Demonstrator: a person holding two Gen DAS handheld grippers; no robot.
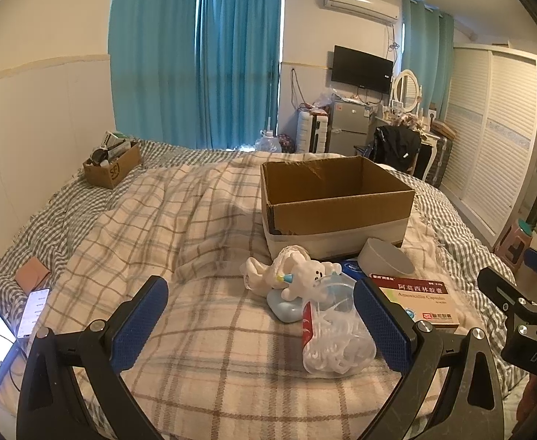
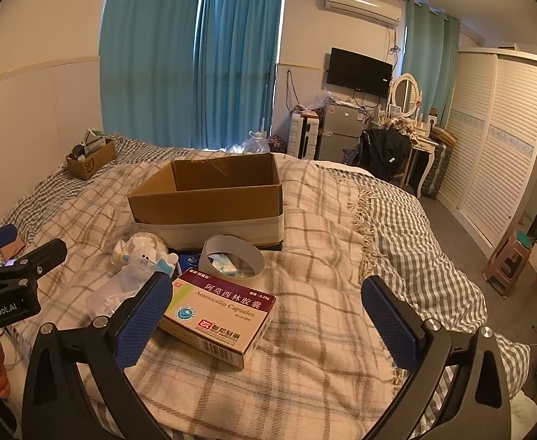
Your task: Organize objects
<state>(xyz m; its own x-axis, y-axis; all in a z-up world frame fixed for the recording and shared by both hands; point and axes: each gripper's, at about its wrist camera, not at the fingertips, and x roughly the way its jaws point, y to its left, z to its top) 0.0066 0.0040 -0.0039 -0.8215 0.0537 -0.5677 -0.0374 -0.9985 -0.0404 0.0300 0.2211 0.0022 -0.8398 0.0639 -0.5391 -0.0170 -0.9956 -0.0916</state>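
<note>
Left wrist view showed a plaid blanket (image 1: 202, 220) carrying an open cardboard box (image 1: 336, 201), with a grey tape ring (image 1: 386, 262), medicine carton (image 1: 420, 302), crinkly plastic bag (image 1: 332, 341) and white toy (image 1: 305, 275) clustered before it. Both the left gripper (image 1: 261, 326) and right gripper (image 2: 268, 322) hovered spread wide, holding nothing; the carton lay between the right one's blue pads.

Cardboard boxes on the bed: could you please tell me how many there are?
2. A large open box sits mid-bed behind the clutter; a small full box sits at the far left corner. None other shows.
</note>
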